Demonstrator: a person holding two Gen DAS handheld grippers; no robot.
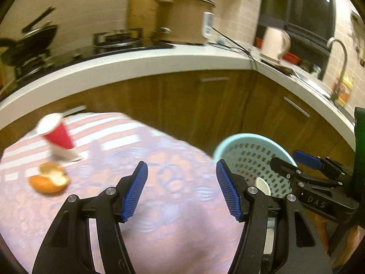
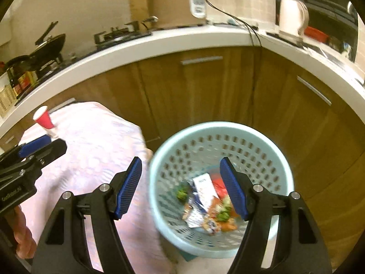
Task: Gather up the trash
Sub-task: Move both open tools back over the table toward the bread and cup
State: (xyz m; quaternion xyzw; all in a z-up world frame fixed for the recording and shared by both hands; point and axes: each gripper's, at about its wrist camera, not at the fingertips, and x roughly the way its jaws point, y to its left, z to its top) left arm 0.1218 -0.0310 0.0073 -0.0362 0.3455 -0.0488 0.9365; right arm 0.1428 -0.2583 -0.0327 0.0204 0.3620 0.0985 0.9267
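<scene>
A pale blue perforated waste basket [image 2: 282, 159] stands on the floor right of the table; inside lie wrappers, paper and food scraps [image 2: 205, 201]. My right gripper [image 2: 181, 188] hangs open above its rim, nothing between its blue pads. My left gripper [image 1: 182, 190] is open over the patterned tablecloth [image 1: 159, 217], empty. On the cloth at the left lie an orange peel [image 1: 49, 180] and a red paper cup [image 1: 57, 132] tipped on a white scrap. The basket [image 1: 251, 155] also shows in the left wrist view, with the right gripper [image 1: 287, 162] over it.
A white counter [image 2: 159, 36] with wooden cabinets [image 2: 205, 91] runs behind. On it stand a rice cooker [image 2: 178, 2], a gas hob with a pan [image 2: 50, 43], a white kettle [image 2: 292, 16] and a sink tap [image 1: 340, 54]. A hand [image 2: 22, 235] shows at lower left.
</scene>
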